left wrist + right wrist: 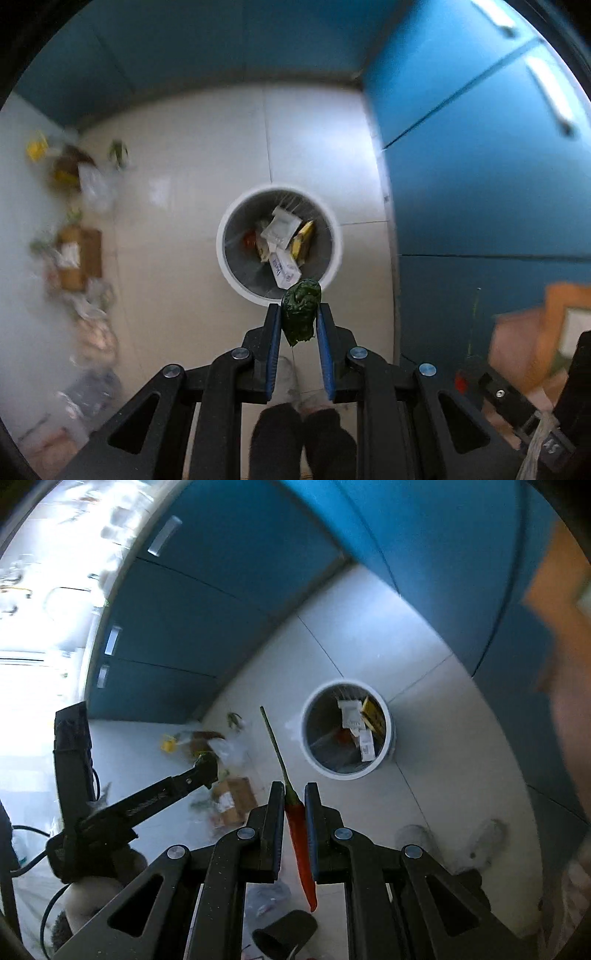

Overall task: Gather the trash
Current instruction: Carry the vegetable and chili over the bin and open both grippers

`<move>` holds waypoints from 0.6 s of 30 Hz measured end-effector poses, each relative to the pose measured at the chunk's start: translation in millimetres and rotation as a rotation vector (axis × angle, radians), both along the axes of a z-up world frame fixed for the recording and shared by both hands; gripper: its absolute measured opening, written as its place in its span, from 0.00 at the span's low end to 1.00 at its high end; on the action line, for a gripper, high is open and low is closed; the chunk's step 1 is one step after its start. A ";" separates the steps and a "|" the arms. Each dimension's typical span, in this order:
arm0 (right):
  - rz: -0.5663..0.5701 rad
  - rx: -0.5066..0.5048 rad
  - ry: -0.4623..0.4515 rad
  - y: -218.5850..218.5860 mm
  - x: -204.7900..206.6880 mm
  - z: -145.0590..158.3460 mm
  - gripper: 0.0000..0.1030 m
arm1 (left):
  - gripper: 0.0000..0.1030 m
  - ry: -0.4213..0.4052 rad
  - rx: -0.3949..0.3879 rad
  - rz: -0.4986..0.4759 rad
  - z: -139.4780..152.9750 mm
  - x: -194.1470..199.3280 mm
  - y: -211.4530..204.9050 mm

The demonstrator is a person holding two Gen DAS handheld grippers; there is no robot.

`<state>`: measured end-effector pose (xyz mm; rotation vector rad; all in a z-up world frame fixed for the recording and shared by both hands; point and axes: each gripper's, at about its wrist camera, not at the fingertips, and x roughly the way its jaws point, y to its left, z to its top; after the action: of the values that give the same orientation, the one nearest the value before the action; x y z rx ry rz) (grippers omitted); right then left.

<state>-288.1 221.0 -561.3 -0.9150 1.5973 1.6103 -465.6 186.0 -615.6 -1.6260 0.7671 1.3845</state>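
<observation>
- Two loads were held at once: a crumpled dark green leafy lump was pinched between the blue pads of the left gripper, and a long red chili pepper with a thin green stem was clamped in the right gripper, its stem poking out past the fingertips.
- Beyond both sets of tips, a round white plastic trash bin was seen on the pale tiled floor, already holding white paper packets and a yellow wrapper.
- From the left wrist view the green lump was lined up over the bin's near rim only, not over its mouth, so an early release was judged likely to drop it on the rim or the floor.
- The chili was seen short of the bin and to one side; being gripped only near its stem end, it could swing or slip while carried.
- Farther off, loose litter and a brown cardboard box were left scattered beside the blue cabinet fronts, still to be collected.
</observation>
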 end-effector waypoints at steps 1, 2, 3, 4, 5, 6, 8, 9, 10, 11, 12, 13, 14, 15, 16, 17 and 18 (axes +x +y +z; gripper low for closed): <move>0.002 -0.014 -0.004 7.6 -7.2 -26.8 0.11 | 0.16 -0.024 -0.013 0.006 -27.3 -4.3 3.9; 0.006 -0.028 -0.009 14.7 -14.9 -56.7 0.11 | 0.16 -0.036 -0.028 0.009 -47.4 -6.5 7.3; 0.010 -0.040 -0.007 17.7 -21.0 -78.8 0.11 | 0.16 -0.043 -0.048 0.017 -72.5 -10.8 9.8; 0.011 -0.061 -0.009 22.8 -29.6 -112.2 0.11 | 0.16 -0.063 -0.061 0.023 -97.5 -14.1 12.5; 0.012 -0.076 -0.010 27.7 -35.2 -137.6 0.11 | 0.16 -0.072 -0.078 0.030 -119.7 -17.8 15.0; 0.012 -0.085 -0.009 30.7 -31.2 -152.6 0.11 | 0.16 -0.077 -0.090 0.034 -134.5 -19.9 16.5; 0.018 -0.106 -0.017 36.3 -40.2 -201.0 0.11 | 0.16 -0.075 -0.112 0.034 -171.0 -24.9 20.3; 0.025 -0.113 -0.021 39.1 -44.7 -224.2 0.11 | 0.16 -0.072 -0.119 0.031 -178.6 -27.4 21.3; 0.029 -0.117 -0.027 42.3 -49.4 -241.7 0.11 | 0.16 -0.068 -0.125 0.029 -188.1 -28.9 21.8; 0.031 -0.119 -0.032 44.7 -52.4 -254.6 0.11 | 0.16 -0.067 -0.131 0.029 -200.4 -31.2 22.4; 0.035 -0.120 -0.036 47.2 -57.0 -271.1 0.11 | 0.16 -0.070 -0.133 0.030 -205.4 -31.9 23.7; 0.038 -0.119 -0.043 49.2 -60.5 -282.9 0.11 | 0.16 -0.069 -0.134 0.032 -212.4 -33.8 23.9; 0.041 -0.117 -0.049 51.0 -63.1 -291.3 0.11 | 0.16 -0.068 -0.134 0.032 -217.1 -35.4 23.9; 0.045 -0.116 -0.057 51.9 -64.3 -297.9 0.11 | 0.16 -0.070 -0.134 0.034 -217.4 -35.4 24.6; 0.046 -0.115 -0.067 54.3 -68.6 -310.5 0.11 | 0.16 -0.072 -0.134 0.034 -220.2 -36.9 24.8; 0.047 -0.116 -0.070 56.0 -70.0 -316.9 0.11 | 0.16 -0.068 -0.134 0.034 -220.9 -37.5 25.3; 0.053 -0.116 -0.079 56.5 -72.4 -323.9 0.11 | 0.17 -0.055 -0.134 0.034 -221.0 -39.0 25.6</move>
<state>-360.5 277.5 -885.3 -1.0767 1.6369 1.5108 -504.6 211.5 -836.6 -1.7809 0.8185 1.3298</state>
